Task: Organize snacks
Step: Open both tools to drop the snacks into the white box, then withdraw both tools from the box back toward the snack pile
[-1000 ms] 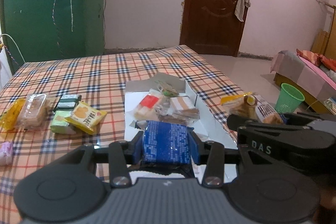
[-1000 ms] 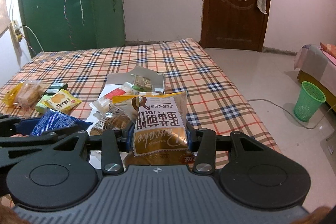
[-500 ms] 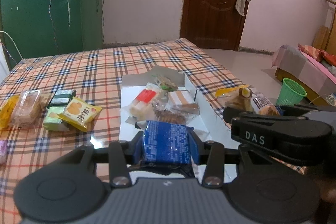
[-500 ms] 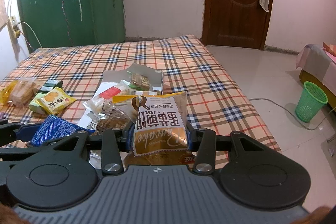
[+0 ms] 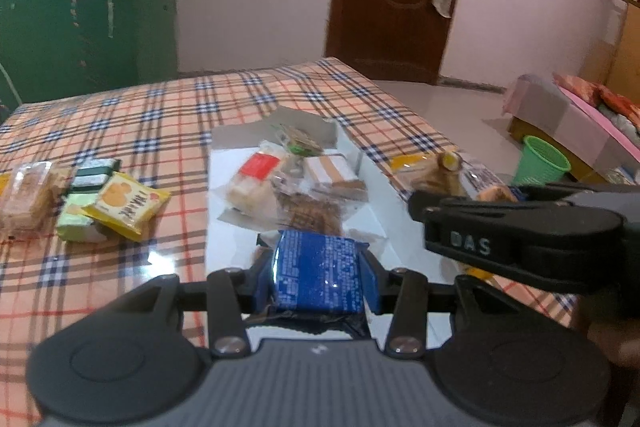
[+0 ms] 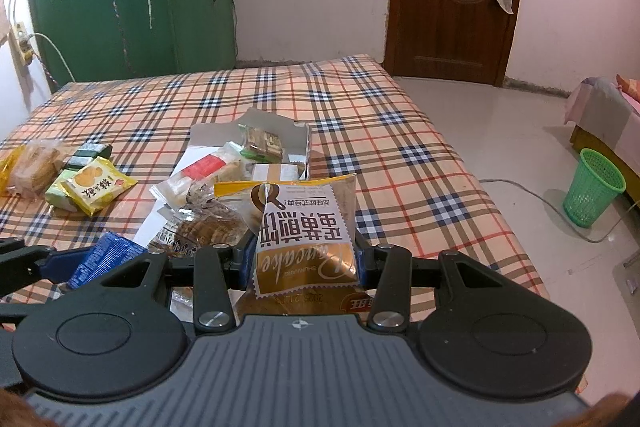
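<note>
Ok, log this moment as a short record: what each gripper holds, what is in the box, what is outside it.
left gripper: shut on blue snack packet
right gripper: shut on pancake packet
white box: open, holds several wrapped snacks
outside the box: yellow biscuit packet, green packet, clear-wrapped cake
surface: plaid tablecloth

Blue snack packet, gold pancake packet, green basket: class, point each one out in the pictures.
blue snack packet (image 5: 318,277), left wrist view, middle of its printed face.
gold pancake packet (image 6: 306,247), right wrist view, middle of its label.
green basket (image 6: 594,187), right wrist view, its mesh wall.
</note>
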Demonstrator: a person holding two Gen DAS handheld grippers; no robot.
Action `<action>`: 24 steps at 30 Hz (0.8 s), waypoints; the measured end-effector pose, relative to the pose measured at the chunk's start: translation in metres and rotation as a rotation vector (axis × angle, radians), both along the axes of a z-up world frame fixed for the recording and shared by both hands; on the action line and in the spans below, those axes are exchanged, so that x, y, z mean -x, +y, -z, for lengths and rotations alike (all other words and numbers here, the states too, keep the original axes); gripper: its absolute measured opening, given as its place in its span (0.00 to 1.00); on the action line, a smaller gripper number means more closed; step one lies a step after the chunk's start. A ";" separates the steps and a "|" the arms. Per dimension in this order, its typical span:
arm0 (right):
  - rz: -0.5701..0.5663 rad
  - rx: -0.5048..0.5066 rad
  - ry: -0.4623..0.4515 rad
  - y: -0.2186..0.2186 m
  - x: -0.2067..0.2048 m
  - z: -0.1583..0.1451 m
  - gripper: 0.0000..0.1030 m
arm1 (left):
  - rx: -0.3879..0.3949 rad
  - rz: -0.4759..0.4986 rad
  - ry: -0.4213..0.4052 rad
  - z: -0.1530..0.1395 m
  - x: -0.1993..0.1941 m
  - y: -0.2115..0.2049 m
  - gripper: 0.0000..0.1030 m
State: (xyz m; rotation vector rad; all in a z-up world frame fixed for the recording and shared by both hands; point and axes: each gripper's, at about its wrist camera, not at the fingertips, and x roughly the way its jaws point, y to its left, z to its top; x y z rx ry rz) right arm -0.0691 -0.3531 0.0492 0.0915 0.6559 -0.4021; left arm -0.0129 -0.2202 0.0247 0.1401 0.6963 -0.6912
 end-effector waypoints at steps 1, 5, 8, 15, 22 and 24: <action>0.000 0.001 0.002 0.000 0.000 0.000 0.52 | 0.005 0.012 0.005 0.001 0.001 0.000 0.45; -0.002 0.001 0.008 0.000 -0.001 0.002 0.58 | 0.022 0.056 0.003 0.000 0.006 -0.001 0.64; -0.006 0.017 -0.006 0.002 0.002 -0.001 0.70 | 0.023 0.053 -0.009 -0.002 0.008 0.000 0.70; -0.004 0.033 -0.033 0.008 0.009 -0.012 0.94 | 0.027 -0.009 -0.014 -0.009 0.004 0.017 0.87; -0.026 0.061 -0.079 0.021 0.013 -0.025 0.98 | 0.007 -0.085 -0.040 -0.021 0.001 0.037 0.88; -0.034 0.063 -0.086 0.025 0.014 -0.027 0.98 | -0.004 -0.107 -0.049 -0.024 0.001 0.042 0.88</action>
